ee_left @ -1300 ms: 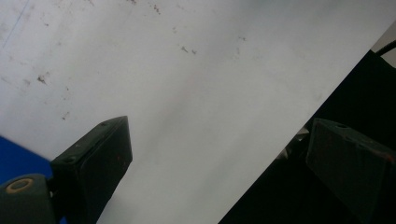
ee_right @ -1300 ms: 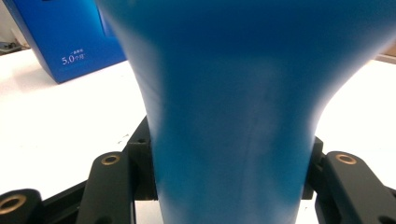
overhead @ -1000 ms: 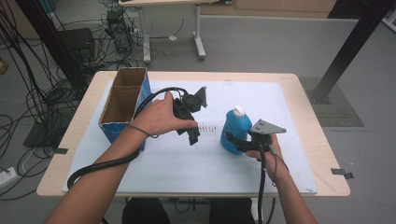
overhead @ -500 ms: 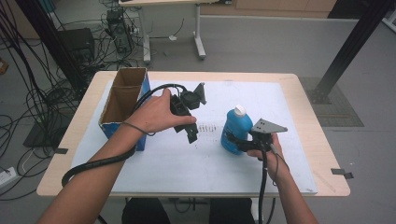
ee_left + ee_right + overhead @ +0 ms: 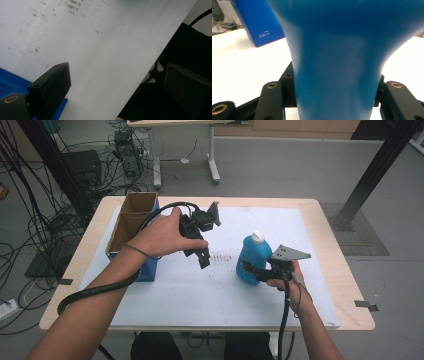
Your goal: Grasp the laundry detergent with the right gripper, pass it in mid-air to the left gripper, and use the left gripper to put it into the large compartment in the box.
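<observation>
grey floor [image 5: 300, 165], cables [image 5: 30, 220], 2nd table [image 5: 175, 122]

Smooth plastic blue bottle [image 5: 252, 262] — matt cardboard box [image 5: 131, 222] — scuffed white paper sheet [image 5: 200, 290].

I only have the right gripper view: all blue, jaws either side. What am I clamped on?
Observer: A blue bottle with a white cap, upright on the white table cover; the right gripper is shut on its lower body.
Operator: Where's the left gripper?
Observer: The left gripper hangs above the cover, between the bottle and the cardboard box, touching neither.
Operator: Holding anything?
Observer: No. In the left gripper view its jaws stand wide apart with only white cover between them.
</observation>
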A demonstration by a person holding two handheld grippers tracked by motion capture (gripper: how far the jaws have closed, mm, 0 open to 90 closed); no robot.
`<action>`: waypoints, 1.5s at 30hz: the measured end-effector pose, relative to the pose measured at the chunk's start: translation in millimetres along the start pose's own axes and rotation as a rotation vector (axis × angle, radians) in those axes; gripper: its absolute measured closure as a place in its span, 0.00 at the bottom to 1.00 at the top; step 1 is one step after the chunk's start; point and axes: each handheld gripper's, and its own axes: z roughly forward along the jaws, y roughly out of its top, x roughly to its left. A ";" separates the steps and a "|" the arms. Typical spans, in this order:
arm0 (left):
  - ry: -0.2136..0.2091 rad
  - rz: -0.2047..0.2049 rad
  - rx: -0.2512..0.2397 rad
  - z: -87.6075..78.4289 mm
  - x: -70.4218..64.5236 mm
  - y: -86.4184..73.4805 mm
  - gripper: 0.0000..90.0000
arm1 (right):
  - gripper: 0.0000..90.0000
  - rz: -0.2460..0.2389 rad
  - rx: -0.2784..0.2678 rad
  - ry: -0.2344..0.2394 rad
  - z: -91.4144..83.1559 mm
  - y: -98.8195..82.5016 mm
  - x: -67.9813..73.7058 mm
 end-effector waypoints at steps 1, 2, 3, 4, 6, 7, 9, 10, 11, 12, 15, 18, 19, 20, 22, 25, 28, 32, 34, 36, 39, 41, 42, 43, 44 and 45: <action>0.001 0.004 0.000 -1.7 -0.5 0.0 0.08 | 0.49 -0.005 -0.003 0.009 -0.3 2.3 0.3; -0.003 0.011 0.001 -4.4 -0.7 0.1 0.08 | 0.49 -0.007 -0.004 0.017 -0.5 4.0 0.3; 0.000 0.015 0.002 -5.8 -2.0 0.3 0.08 | 0.49 -0.007 -0.005 0.028 -0.9 7.0 0.4; 0.004 0.025 0.002 -8.4 -3.9 0.8 0.08 | 0.49 -0.008 -0.004 0.039 -1.1 9.3 -0.1; 0.004 0.033 0.001 -12.9 -6.7 1.1 0.08 | 0.49 -0.013 0.005 0.063 -1.5 16.5 -0.3; 0.008 0.044 -0.004 -14.7 -8.1 0.8 0.08 | 0.49 -0.016 0.007 0.078 -1.6 20.0 -0.4; 0.009 0.056 -0.009 -20.0 -11.5 0.7 0.08 | 0.49 -0.019 0.006 0.098 -1.8 24.3 -1.0; 0.011 0.062 -0.014 -23.2 -14.7 0.1 0.08 | 0.49 -0.020 0.005 0.107 -1.9 25.7 -1.4; 0.010 0.070 -0.016 -25.4 -15.6 0.0 0.08 | 0.49 -0.021 0.005 0.121 -2.0 28.0 -2.2; 0.013 0.078 -0.020 -28.5 -18.5 -0.5 0.08 | 0.49 -0.022 0.003 0.128 -2.1 29.1 -2.4; 0.018 0.102 -0.021 -35.7 -24.2 -0.1 0.08 | 0.49 -0.023 0.001 0.160 -2.0 34.5 -4.2; 0.013 0.140 -0.030 -43.9 -29.6 -0.7 0.08 | 0.49 -0.035 0.007 0.186 -1.2 40.1 -5.3; 0.010 0.147 -0.031 -46.0 -30.2 -0.6 0.09 | 0.49 -0.039 0.008 0.196 -1.1 42.2 -5.5; 0.011 0.153 -0.034 -49.0 -32.1 -0.9 0.09 | 0.49 -0.039 0.008 0.206 -0.7 43.2 -6.1; 0.008 0.175 -0.036 -54.1 -34.4 -0.6 0.09 | 0.49 -0.040 0.006 0.230 0.0 45.3 -7.6; 0.006 0.202 -0.041 -59.6 -38.0 -0.9 0.09 | 0.49 -0.046 0.010 0.257 0.9 48.9 -8.9; 0.018 0.222 -0.038 -66.6 -43.3 0.4 0.09 | 0.49 -0.049 0.010 0.282 1.7 51.2 -9.6; 0.020 0.250 -0.047 -75.2 -47.1 0.2 0.09 | 0.49 -0.063 0.014 0.321 4.1 56.4 -9.8; 0.011 0.271 -0.051 -80.4 -48.6 0.4 0.09 | 0.49 -0.073 0.018 0.342 5.8 59.5 -9.4; 0.018 0.278 -0.049 -84.7 -52.6 0.9 0.09 | 0.49 -0.083 0.023 0.363 8.2 62.7 -9.2; 0.019 0.304 -0.045 -89.9 -55.8 2.3 0.09 | 0.49 -0.098 0.030 0.383 11.0 67.0 -7.5; 0.022 0.310 -0.046 -93.3 -58.7 2.3 0.09 | 0.49 -0.098 0.033 0.393 12.4 68.5 -6.9; 0.028 0.324 -0.040 -95.9 -60.3 3.4 0.09 | 0.49 -0.098 0.034 0.395 12.8 69.1 -6.6; 0.025 0.321 -0.042 -97.0 -61.1 3.1 0.09 | 0.49 -0.096 0.037 0.401 13.5 70.1 -6.2; 0.028 0.333 -0.035 -100.1 -63.3 4.6 0.10 | 0.49 -0.096 0.041 0.405 14.0 70.9 -6.3; 0.031 0.338 -0.033 -101.5 -64.7 5.2 0.10 | 0.49 -0.097 0.047 0.418 15.1 72.6 -6.3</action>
